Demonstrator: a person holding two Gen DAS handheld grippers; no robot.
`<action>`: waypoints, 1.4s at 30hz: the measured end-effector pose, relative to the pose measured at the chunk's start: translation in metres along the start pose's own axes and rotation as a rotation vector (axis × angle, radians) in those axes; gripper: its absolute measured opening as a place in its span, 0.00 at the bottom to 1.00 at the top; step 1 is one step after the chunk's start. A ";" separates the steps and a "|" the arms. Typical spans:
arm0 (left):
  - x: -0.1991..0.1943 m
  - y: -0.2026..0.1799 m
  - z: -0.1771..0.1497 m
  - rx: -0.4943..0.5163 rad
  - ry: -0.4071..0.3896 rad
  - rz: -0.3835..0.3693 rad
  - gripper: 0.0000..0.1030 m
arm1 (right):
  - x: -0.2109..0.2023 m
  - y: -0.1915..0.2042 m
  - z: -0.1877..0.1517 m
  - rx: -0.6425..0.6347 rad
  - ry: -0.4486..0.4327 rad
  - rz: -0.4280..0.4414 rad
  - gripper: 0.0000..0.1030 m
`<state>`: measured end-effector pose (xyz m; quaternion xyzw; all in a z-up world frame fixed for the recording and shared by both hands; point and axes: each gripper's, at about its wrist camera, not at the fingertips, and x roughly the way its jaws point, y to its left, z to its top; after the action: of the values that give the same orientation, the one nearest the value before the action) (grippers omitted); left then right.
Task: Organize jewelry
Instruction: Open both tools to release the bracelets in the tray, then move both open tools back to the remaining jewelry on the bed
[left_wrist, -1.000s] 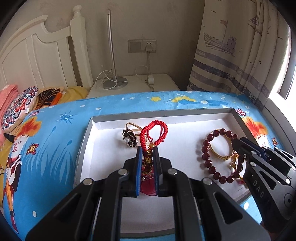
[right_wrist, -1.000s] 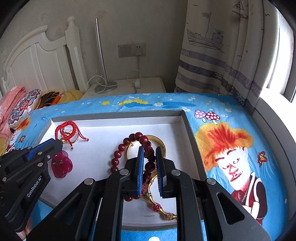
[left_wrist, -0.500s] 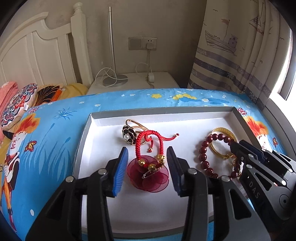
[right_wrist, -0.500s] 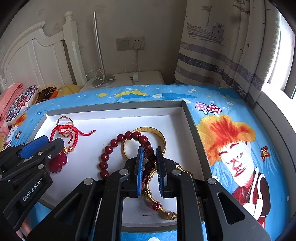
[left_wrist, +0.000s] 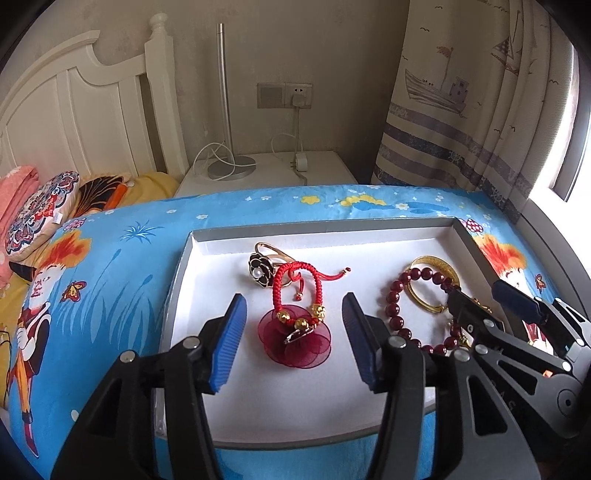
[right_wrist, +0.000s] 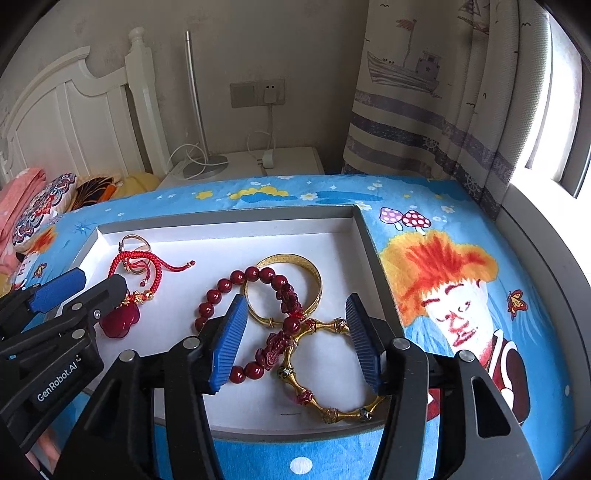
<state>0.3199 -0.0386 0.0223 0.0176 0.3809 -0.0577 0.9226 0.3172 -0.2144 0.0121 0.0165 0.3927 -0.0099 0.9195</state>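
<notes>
Both tongs newly spread, red cord bracelet (left_wrist: 295, 291) loose between left tongs (left_wrist: 291, 339).

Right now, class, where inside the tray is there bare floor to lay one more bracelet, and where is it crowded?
Bare white floor runs along the tray's far wall and near edge, and between the red cord bracelet and the dark red bead bracelet. The right side is crowded: beads overlap the gold bangle and the gold link bracelet.
</notes>
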 end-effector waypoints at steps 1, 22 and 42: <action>-0.003 -0.001 0.000 0.001 -0.002 0.002 0.51 | -0.003 0.000 -0.001 0.000 -0.003 0.001 0.51; -0.068 0.009 -0.044 -0.021 -0.004 0.028 0.53 | -0.062 -0.028 -0.043 0.039 -0.013 -0.004 0.53; -0.128 0.013 -0.117 -0.017 0.040 0.024 0.53 | -0.117 -0.052 -0.109 0.022 0.004 0.009 0.57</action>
<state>0.1490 -0.0048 0.0294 0.0154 0.3994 -0.0427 0.9156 0.1558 -0.2612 0.0199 0.0284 0.3944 -0.0100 0.9184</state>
